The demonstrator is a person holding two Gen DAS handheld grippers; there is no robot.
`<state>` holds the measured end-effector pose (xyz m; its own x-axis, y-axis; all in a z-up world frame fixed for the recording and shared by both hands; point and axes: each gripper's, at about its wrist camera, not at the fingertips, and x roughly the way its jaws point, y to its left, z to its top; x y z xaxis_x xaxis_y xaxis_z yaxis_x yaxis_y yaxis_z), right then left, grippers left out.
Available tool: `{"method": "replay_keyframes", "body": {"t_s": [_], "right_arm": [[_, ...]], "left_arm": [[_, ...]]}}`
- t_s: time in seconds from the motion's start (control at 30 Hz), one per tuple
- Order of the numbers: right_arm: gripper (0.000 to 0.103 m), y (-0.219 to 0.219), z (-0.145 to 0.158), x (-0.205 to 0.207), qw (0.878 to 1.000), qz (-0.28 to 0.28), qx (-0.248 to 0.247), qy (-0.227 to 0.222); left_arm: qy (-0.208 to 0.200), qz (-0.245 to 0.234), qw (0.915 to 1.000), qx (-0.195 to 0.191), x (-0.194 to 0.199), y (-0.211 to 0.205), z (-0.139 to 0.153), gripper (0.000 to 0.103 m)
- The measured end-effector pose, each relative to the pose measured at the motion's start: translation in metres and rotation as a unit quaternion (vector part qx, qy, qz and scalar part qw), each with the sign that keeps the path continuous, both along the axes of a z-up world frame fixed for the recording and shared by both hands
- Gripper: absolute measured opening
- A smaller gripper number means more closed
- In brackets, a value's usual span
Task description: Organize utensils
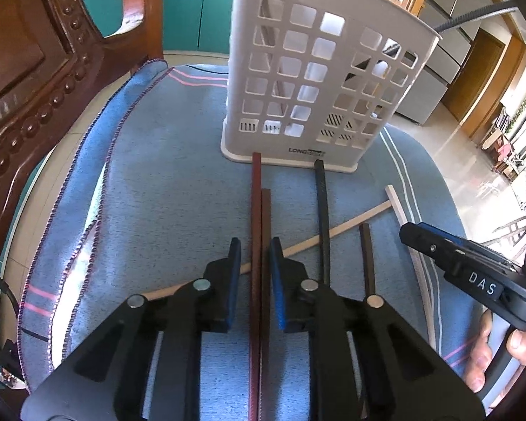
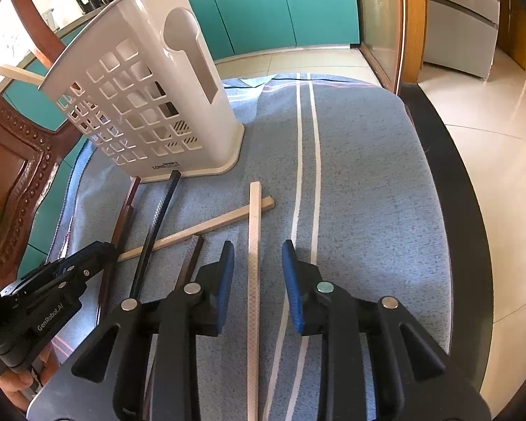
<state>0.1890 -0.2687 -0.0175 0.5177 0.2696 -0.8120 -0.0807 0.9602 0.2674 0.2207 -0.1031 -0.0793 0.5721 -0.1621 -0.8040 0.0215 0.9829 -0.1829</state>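
A white perforated utensil holder [image 1: 312,80] stands upright on a blue towel [image 1: 164,175]; it also shows in the right wrist view [image 2: 147,105]. Chopsticks lie in front of it. Two reddish-brown chopsticks [image 1: 259,217] lie side by side between the fingers of my left gripper [image 1: 256,245], which is open with the jaws close around them. Two black chopsticks [image 1: 322,210] lie to the right, one crossing a cream chopstick [image 1: 350,224]. My right gripper [image 2: 257,249] is open, straddling another cream chopstick [image 2: 254,245]. A cream chopstick [image 2: 17,72] sticks out of the holder.
A carved wooden chair back [image 1: 35,80] rises at the left. Teal cabinets [image 2: 263,7] stand behind. The towel [image 2: 368,175] covers a round dark-edged seat [image 2: 449,175]; tiled floor [image 2: 501,175] lies to the right.
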Motion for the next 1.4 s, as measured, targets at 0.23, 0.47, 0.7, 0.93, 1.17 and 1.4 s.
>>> {"method": "replay_keyframes", "body": {"t_s": [0.23, 0.47, 0.7, 0.93, 1.17, 1.4], "right_arm": [[0.034, 0.005, -0.001, -0.002, 1.0, 0.006, -0.011, -0.002], [0.037, 0.005, -0.002, -0.004, 1.0, 0.008, -0.012, -0.004], [0.038, 0.005, -0.001, -0.004, 1.0, 0.01, -0.012, -0.006], [0.043, 0.006, 0.001, -0.005, 1.0, 0.013, -0.01, -0.007], [0.045, 0.007, 0.002, -0.006, 1.0, 0.014, -0.009, -0.007], [0.049, 0.007, 0.002, -0.006, 1.0, 0.015, -0.009, -0.008]], "left_arm": [[0.0, -0.016, 0.9995, 0.027, -0.003, -0.013, -0.001, 0.018], [-0.008, -0.009, 0.9988, 0.048, -0.004, -0.018, 0.0, 0.013], [-0.022, -0.001, 0.9993, 0.029, -0.01, -0.01, 0.013, 0.013], [-0.036, -0.007, 0.9993, 0.01, -0.017, -0.01, 0.022, 0.015], [-0.012, 0.013, 0.9995, 0.027, -0.013, -0.005, 0.01, 0.017], [-0.011, 0.016, 0.9989, 0.042, -0.01, -0.008, 0.005, 0.021]]}}
